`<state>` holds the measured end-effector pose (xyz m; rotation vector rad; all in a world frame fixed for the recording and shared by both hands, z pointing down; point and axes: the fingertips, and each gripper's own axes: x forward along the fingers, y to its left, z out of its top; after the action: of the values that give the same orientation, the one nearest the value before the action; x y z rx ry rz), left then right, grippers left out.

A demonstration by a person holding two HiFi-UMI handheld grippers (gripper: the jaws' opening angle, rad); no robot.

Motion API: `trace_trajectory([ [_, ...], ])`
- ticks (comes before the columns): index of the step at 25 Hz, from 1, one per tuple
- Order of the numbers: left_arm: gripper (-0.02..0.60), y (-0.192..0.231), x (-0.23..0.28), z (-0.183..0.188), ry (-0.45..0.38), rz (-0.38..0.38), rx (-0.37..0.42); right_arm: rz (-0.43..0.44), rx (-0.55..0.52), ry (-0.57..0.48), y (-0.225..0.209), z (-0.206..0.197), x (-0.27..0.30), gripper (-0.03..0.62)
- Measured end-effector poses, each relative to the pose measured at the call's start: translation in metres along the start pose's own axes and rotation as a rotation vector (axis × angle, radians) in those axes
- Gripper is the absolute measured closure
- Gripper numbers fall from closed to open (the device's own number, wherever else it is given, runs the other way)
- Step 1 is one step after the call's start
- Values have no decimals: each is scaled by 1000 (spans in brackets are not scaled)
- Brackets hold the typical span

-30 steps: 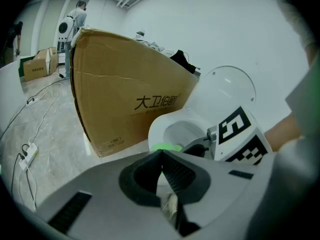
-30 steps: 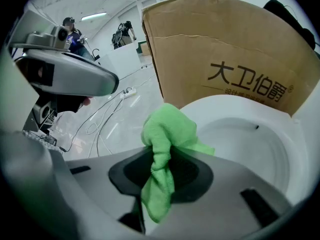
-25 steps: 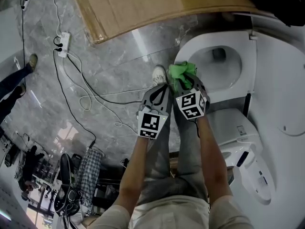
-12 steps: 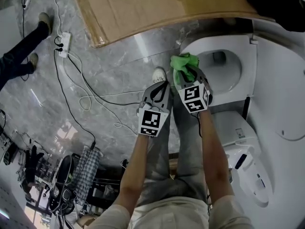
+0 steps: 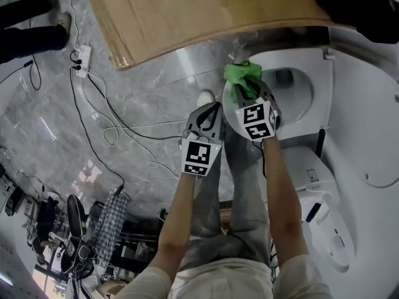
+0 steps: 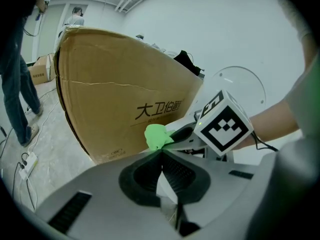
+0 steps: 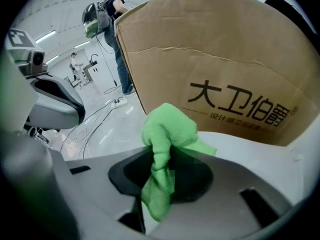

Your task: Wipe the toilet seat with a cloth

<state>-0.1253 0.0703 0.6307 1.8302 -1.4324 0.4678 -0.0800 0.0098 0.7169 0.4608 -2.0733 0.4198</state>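
While the right claw [image 5: 244,92] sits just above the middle of the head view, its jaws are clamped on a bunched green cloth [image 5: 242,75]. The cloth lies over the front rim of the white toilet seat [image 5: 317,89], on the edge nearest the cardboard box [image 5: 187,11] that fills the top of the frame. Whether the cloth presses on the rim cannot be told.

In the right claw's own view the cloth [image 7: 167,129] stands pinched between the jaws of the claw [image 7: 160,170]. A wad of it rises above them and a tail hangs down between them, with the seat's white rim [image 7: 250,144] and the box [image 7: 225,59] behind.

The left claw [image 5: 214,109] hangs just left of the right one, off the toilet and above the grey marble floor [image 5: 143,86]. In its own view the jaws [image 6: 161,153] meet at their tips with nothing between them. Beyond them show the cloth [image 6: 156,136] and the right claw's marker cube [image 6: 223,125].

A power strip [image 5: 83,58] and cables lie at the upper left of the floor.
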Motion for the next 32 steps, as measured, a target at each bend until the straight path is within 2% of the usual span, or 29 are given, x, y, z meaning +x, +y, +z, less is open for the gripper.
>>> trace_trajectory([
  [15,569,-4,31,39,-27,4,13,-35,18,-28,-48,14,0,497],
  [24,569,-24,47,55,-30,-23,16,-78,5,-29,-80,14,-7,497],
  [32,569,-44,57,63,-24,-44,38,-128,38,-36,-118,7,-20,497],
])
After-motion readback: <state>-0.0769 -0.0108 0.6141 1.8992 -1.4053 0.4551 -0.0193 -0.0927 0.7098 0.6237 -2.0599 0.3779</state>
